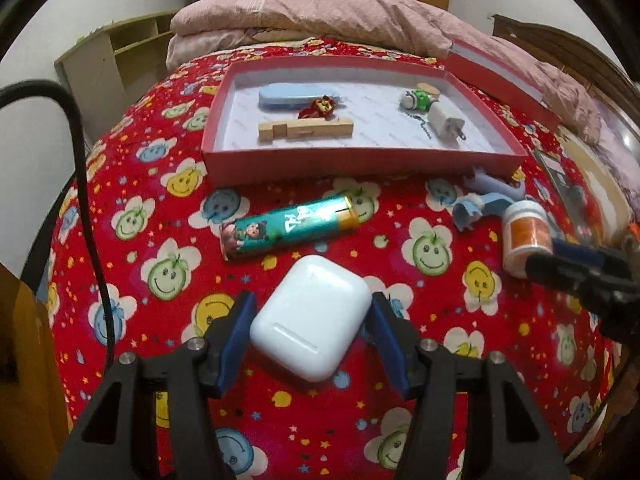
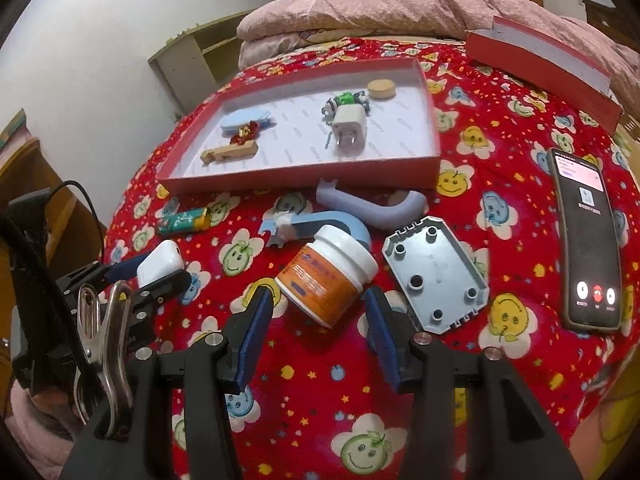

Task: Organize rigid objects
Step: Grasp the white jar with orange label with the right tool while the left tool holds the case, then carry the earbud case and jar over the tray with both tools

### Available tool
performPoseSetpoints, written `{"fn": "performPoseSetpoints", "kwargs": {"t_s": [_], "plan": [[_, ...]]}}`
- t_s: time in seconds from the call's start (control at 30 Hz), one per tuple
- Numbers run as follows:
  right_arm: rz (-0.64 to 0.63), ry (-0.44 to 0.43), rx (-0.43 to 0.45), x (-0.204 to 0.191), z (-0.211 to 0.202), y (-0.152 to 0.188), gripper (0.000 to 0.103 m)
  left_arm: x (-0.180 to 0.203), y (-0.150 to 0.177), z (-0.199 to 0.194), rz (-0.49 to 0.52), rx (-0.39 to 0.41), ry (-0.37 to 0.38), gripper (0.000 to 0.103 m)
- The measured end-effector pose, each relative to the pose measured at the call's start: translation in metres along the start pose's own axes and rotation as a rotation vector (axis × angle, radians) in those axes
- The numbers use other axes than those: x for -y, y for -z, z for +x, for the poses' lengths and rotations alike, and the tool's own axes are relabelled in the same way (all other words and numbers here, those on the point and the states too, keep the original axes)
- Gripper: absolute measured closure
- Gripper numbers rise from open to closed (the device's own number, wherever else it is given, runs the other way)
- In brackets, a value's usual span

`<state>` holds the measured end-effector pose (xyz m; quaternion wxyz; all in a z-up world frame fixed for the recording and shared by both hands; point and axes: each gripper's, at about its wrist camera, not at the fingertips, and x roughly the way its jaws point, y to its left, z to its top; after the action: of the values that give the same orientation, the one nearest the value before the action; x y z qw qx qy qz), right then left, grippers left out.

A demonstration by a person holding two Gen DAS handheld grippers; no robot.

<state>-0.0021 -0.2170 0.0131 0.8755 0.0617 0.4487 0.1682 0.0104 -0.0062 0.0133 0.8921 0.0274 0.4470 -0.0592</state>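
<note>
A white earbud case (image 1: 311,315) lies on the red patterned bedspread between the open blue pads of my left gripper (image 1: 312,312); the pads stand close beside it with small gaps. It also shows in the right wrist view (image 2: 159,266). My right gripper (image 2: 318,300) is open around a white jar with an orange label (image 2: 326,276), lying tilted; the jar also shows in the left wrist view (image 1: 525,238). A red tray (image 1: 360,160) farther back holds a white charger (image 1: 446,123), a wooden piece (image 1: 306,128), a blue case (image 1: 288,96) and small toys.
A green tube (image 1: 292,228) lies in front of the tray. Two light-blue curved plastic parts (image 2: 372,206), a grey plate (image 2: 434,276) and a phone (image 2: 586,236) lie at right. The red tray lid (image 2: 540,64) and a pink quilt (image 2: 400,4) are behind.
</note>
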Motion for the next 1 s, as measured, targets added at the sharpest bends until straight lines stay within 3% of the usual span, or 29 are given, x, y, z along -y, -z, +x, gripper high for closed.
{"fn": "performPoseSetpoints", "kwargs": {"t_s": [0.27, 0.63, 1.0], "plan": [[0.042, -0.021, -0.014, 0.001, 0.013, -0.003, 0.053, 0.0, 0.0, 0.0, 0.004, 0.014, 0.001, 0.042], [0.116, -0.061, 0.002, 0.0, 0.025, -0.012, 0.044, 0.002, 0.0, 0.002, 0.018, 0.019, -0.006, 0.042], [0.092, -0.033, 0.038, -0.005, 0.026, -0.01, 0.048, 0.002, -0.001, 0.003, 0.014, 0.016, -0.01, 0.041]]}}
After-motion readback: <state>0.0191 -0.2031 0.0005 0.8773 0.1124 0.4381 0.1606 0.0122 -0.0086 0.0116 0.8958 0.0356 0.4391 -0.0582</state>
